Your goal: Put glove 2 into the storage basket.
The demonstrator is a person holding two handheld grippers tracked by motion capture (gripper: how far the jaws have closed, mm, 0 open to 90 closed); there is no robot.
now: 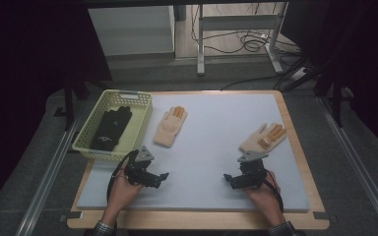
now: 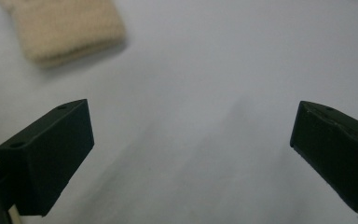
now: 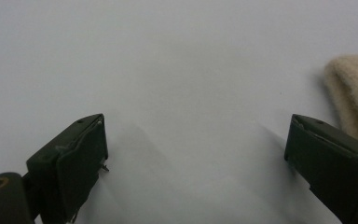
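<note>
Both black grippers, the left gripper [image 1: 163, 175] and right gripper [image 1: 226, 177], carry grey three-cornered plates, blocky jaws (small screw holes on top), trailing black cables and plaid cuffs behind.

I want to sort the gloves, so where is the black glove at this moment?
In the high view, the black glove lies inside the yellow-green basket at the table's far left, left of a beige glove and beyond the left gripper.

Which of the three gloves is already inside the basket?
The black glove. It lies in the pale green basket at the table's left, while the two beige gloves with orange fingertips, and, lie out on the white mat.
</note>
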